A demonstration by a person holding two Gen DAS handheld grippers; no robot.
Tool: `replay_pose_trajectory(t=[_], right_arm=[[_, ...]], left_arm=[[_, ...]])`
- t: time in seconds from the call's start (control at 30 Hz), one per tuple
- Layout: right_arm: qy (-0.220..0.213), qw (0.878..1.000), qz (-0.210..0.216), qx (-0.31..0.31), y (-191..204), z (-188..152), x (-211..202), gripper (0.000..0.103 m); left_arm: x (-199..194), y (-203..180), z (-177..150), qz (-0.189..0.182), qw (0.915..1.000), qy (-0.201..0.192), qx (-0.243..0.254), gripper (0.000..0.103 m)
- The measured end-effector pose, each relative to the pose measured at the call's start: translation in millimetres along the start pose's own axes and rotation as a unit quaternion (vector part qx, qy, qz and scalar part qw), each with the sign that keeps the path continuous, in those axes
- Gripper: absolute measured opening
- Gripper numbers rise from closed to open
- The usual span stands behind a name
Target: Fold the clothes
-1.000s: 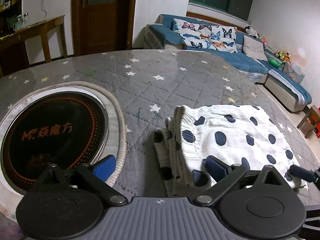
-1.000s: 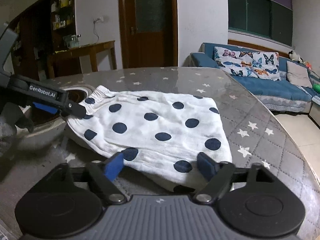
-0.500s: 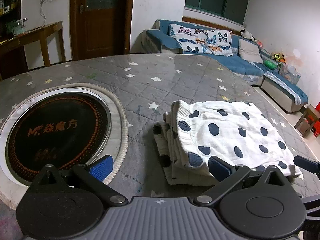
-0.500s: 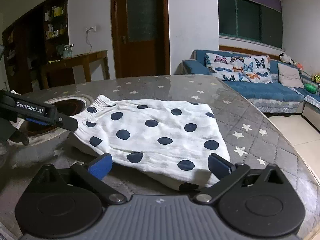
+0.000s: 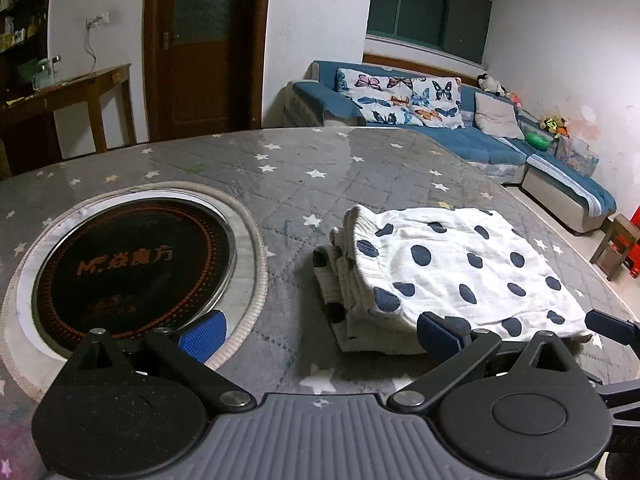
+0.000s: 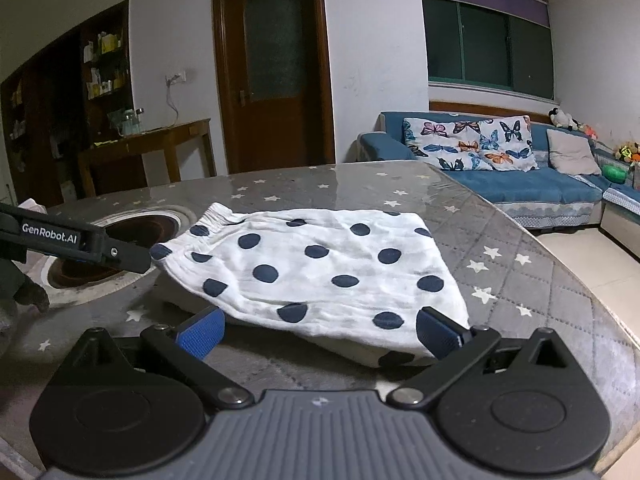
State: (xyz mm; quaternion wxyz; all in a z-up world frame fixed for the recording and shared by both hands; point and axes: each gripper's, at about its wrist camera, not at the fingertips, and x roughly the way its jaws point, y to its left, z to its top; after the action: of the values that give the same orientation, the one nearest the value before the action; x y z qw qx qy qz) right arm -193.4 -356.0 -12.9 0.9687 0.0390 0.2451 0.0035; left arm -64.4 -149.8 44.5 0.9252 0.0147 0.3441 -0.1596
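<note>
Folded polka-dot garment (image 5: 452, 268) lies on the star-print table cover (image 5: 280, 168), right of centre in the left wrist view — layered edges facing the round black hotplate (image 5: 132, 260). Left gripper (image 5: 320, 330) spread wide, empty, garment just beyond its right finger. Right gripper (image 6: 320, 330) likewise released (fingers straddle the garment's near edge, centre frame).
</note>
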Motion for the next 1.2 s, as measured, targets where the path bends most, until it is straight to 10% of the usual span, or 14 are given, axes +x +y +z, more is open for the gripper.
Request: replay_pose_trajectory(t=[1.2], right_arm=[[-0.024, 0.999, 0.016, 0.028, 10, -27, -39, 0.103]], left_arm=[[-36, -31, -52, 0.022, 0.9986, 0.008, 0.047, 0.103]])
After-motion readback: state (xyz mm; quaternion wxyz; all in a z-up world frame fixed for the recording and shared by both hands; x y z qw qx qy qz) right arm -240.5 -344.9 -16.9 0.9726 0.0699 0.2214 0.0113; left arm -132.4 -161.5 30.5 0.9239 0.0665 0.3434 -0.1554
